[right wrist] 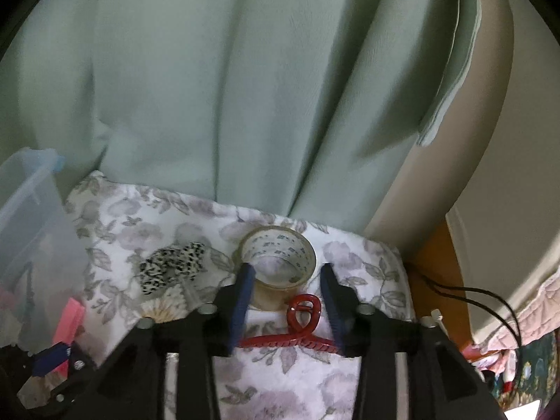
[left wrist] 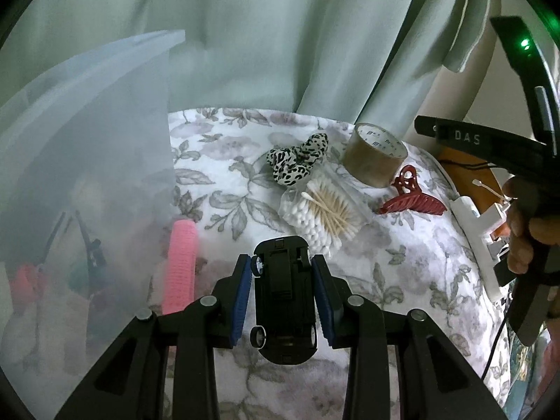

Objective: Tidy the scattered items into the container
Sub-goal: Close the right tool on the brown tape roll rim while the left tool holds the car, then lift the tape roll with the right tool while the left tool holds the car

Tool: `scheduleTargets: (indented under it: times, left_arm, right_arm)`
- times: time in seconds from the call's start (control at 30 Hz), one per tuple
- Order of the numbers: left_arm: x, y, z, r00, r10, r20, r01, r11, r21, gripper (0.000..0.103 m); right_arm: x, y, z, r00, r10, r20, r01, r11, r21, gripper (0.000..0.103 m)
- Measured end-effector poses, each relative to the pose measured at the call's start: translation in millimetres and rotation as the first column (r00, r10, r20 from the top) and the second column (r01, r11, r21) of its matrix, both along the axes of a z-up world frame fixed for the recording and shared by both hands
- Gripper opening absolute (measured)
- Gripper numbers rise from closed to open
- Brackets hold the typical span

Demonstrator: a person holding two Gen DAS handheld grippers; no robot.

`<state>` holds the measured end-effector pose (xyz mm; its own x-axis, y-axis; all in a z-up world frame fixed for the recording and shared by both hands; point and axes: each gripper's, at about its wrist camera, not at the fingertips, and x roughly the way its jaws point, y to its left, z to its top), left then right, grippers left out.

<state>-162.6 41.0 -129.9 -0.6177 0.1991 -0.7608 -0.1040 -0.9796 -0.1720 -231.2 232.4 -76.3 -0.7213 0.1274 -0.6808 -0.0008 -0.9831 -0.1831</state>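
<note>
My left gripper is shut on a black toy car, underside up, held above the floral cloth. The translucent container stands at the left with several items inside; it also shows in the right wrist view. A pink roller lies beside it. A leopard scrunchie, a pack of cotton swabs, a tape roll and a red hair claw lie on the cloth. My right gripper is open, its fingers either side of the red claw, just before the tape roll.
A green curtain hangs behind the cloth-covered surface. White hardware and black cables run along the right edge. The scrunchie and roller lie left of my right gripper.
</note>
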Motion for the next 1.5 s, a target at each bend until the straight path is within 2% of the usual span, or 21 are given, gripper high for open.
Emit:
scheduleTargets:
  times: [0.33,0.47,0.73,0.87,0.93,1.03,1.13,1.23,1.33,1.4,1.5]
  left_arm:
    - [-14.3,-1.0,-8.6,1.000,-0.015,0.010,0.015,1.000,0.025,0.036]
    - [-20.7,0.1,-11.3,1.000,-0.027,0.014,0.027,0.999,0.034,0.036]
    - [-28.2,-1.8,-20.3,0.999,-0.029,0.041,0.027,0.998,0.062,0.036]
    - [-29.9,-4.0,-23.5,0.999,-0.028,0.046,0.025,0.997,0.070,0.036]
    - [-30.2,-3.9,-23.9,0.998,-0.031,0.045,0.027,0.997,0.074,0.036]
    - [-31.1,-3.9,-24.5,0.998,-0.033,0.046,0.030,0.996,0.078,0.036]
    - [-32.2,-3.8,-25.6,0.998,-0.033,0.051,0.029,0.996,0.082,0.036]
    - [-32.4,-3.8,-27.1,0.998,-0.032,0.058,0.027,0.996,0.086,0.036]
    - [-31.8,-3.7,-26.6,0.998,-0.032,0.058,0.027,0.996,0.087,0.036]
    - [-31.4,-3.6,-25.4,0.998,-0.032,0.055,0.028,0.996,0.086,0.036]
    - [-30.4,-3.4,-23.6,0.998,-0.033,0.051,0.028,0.996,0.087,0.036]
  right_arm:
    - [-43.0,-25.6,-41.8,0.984,0.132,0.118,-0.132,0.991,-0.006,0.050]
    - [-60.7,-36.3,-57.3,0.975,0.148,0.168,-0.150,0.989,-0.001,0.050]
    - [-95.2,-40.8,-86.0,0.934,0.180,0.309,-0.177,0.983,-0.038,0.050]
    - [-109.5,-34.5,-102.3,0.900,0.190,0.392,-0.158,0.981,-0.112,0.050]
    - [-115.7,-28.6,-107.7,0.887,0.193,0.420,-0.137,0.977,-0.160,0.045]
    - [-123.1,-19.9,-109.0,0.880,0.209,0.427,-0.120,0.967,-0.225,0.036]
    - [-126.4,-11.0,-108.1,0.879,0.219,0.423,-0.105,0.956,-0.275,0.033]
    - [-122.3,-2.2,-106.5,0.890,0.208,0.406,-0.088,0.952,-0.294,0.019]
    - [-117.5,7.9,-102.4,0.905,0.196,0.378,-0.058,0.936,-0.347,0.016]
    - [-112.4,16.4,-98.1,0.917,0.184,0.353,-0.031,0.917,-0.397,0.014]
    - [-103.3,29.9,-89.8,0.934,0.187,0.305,-0.013,0.869,-0.494,0.012]
